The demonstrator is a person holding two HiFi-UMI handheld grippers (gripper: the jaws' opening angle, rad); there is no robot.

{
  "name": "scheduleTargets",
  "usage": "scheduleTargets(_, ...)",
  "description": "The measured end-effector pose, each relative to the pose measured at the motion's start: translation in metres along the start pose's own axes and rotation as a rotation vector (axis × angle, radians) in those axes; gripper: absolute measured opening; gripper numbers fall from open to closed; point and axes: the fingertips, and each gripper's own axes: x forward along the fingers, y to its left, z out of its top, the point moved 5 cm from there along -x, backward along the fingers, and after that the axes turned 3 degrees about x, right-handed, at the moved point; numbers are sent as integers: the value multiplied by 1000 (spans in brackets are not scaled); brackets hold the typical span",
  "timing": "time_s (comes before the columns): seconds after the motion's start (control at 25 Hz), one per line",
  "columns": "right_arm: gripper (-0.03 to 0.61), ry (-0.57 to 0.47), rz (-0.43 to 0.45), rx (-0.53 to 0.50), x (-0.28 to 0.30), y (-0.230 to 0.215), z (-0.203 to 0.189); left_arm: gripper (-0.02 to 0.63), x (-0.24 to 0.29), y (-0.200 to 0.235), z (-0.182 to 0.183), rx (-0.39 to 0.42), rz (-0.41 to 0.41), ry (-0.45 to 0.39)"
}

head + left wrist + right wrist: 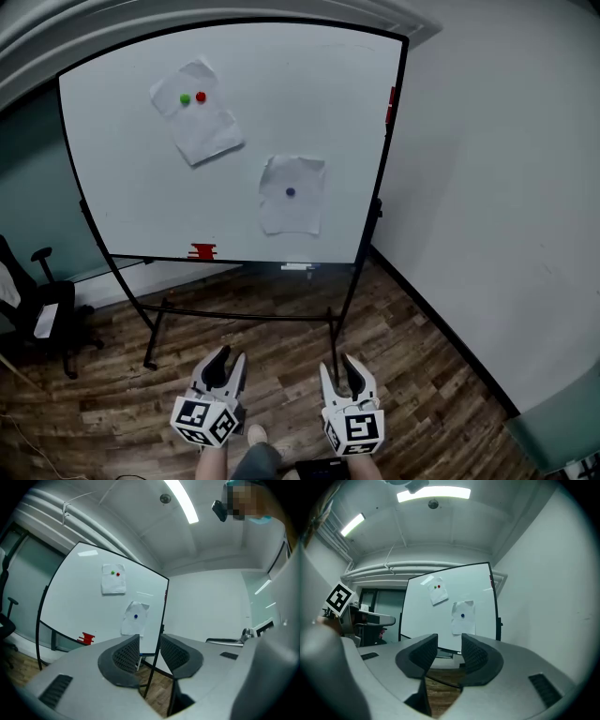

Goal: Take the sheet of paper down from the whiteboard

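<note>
A big whiteboard [122,187] on a black stand is in front of a pale wall [487,187]. Two crinkled sheets are stuck on it. The upper sheet of paper [199,122] sits tilted near the top left, held by a green magnet [185,98] and a red magnet [201,97] side by side. The lower sheet of paper [292,211] hangs nearer the middle and to the right, held by one blue magnet [291,192]. A small red thing [202,251] rests at the bottom edge of the board. The left gripper [231,358] and the right gripper [337,366] are low down over the wood floor [281,323], side by side and well apart from the board. Both point at the board. Each gripper has its jaws a little apart with nothing between them, so neither one is holding anything. A black office chair [42,309] stands off to the left.
</note>
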Motion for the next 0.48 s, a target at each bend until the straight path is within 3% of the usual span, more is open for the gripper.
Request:
scheduleTargets(0.28,157,3,6,-5,68,-19,-11,161,51,36,-7,43,28,6)
scheduleTargets(0.48,155,11,2,-21,147,-38,-19,143,120,81,-14,53,53,8)
